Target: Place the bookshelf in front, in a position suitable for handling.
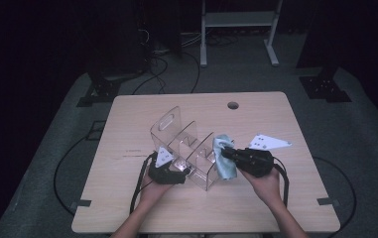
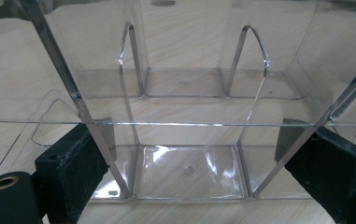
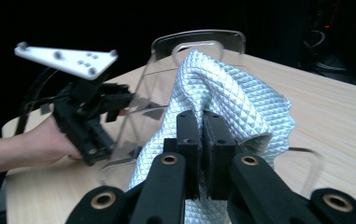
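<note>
**Now the cloth is wiping the clear box**

The right gripper (image 3: 202, 154) pinches the cloth (image 3: 234, 100) against the clear box (image 1: 186, 148) on the counter (image 1: 142, 208). The left gripper (image 2: 185, 163) hugs the box's end. Probably more walls need wiping.

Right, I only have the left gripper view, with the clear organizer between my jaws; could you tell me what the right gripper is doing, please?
Observer: The right gripper has its jaws shut on a pale blue quilted cloth.
Operator: Thank you. Where is that cloth relative to the organizer?
Observer: In the high view the cloth sits against the right end of the clear organizer, opposite the left gripper.
Operator: And where does the organizer stand on the table?
Observer: Near the middle of the wooden table, set at an angle, with its tall end wall pointing away from the person.
</note>
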Demonstrator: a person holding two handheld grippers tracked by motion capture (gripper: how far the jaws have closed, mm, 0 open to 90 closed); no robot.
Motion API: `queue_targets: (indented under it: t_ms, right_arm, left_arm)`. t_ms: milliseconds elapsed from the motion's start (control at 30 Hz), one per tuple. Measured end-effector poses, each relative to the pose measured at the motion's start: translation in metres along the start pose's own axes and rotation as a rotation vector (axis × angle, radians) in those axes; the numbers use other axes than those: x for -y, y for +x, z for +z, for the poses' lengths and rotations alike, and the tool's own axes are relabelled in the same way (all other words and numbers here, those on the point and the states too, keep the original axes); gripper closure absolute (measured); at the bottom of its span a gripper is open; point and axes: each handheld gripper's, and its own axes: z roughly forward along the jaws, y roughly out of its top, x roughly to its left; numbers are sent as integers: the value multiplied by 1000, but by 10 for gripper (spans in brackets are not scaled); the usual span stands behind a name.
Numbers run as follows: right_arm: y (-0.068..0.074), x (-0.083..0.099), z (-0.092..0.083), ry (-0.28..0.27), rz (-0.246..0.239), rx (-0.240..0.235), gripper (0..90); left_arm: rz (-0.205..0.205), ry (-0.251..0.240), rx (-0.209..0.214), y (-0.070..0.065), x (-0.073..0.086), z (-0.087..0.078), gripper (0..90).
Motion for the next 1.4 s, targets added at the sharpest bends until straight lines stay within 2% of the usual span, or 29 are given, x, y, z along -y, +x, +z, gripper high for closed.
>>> queue_targets:
  t_ms: [100, 133, 233, 300, 333, 367, 433, 500, 667, 700, 767, 867, 967, 1400]
  right_arm:
    - [1, 0, 0, -4, 11, -12, 862]
    - [7, 0, 0, -3, 8, -36, 862]
    - [13, 0, 1, -3, 14, -70, 862]
    - [22, 0, 3, 4, 3, -103, 862]
    - [30, 0, 4, 15, -28, -113, 862]
    - [30, 0, 4, 15, -28, -113, 862]
    - [30, 0, 5, 20, -44, -98, 862]
    - [28, 1, 5, 19, -41, -93, 862]
    - [19, 2, 1, 18, -49, -30, 862]
    - [19, 2, 1, 18, -49, -30, 862]
    - [11, 2, -2, 11, -44, 7, 862]
    - [5, 3, -5, 4, -32, 23, 862]
    - [1, 5, -7, -4, -20, 26, 862]
    - [8, 7, -9, 7, -34, 9, 862]
  left_arm:
    - [0, -2, 1, -1, 0, 0, 81]
    - [-3, -2, 2, -1, 0, 0, 81]
    - [-3, 0, 3, -1, 0, 0, 81]
    - [-5, -2, 4, -2, 0, 0, 81]
    - [4, 0, 5, -2, 0, 0, 81]
    - [4, 0, 5, -2, 0, 0, 80]
    - [1, -6, 17, -2, 0, 0, 68]
    - [4, -10, 19, -3, 0, 0, 64]
    - [39, -17, 34, -10, -2, 1, 45]
    - [39, -17, 34, -10, -2, 1, 46]
    - [55, -22, 43, -11, -2, 0, 49]
    - [70, -28, 55, -15, -3, 0, 51]
    - [68, -29, 54, -16, -4, 0, 51]
    - [57, -44, 63, -14, -4, -1, 73]
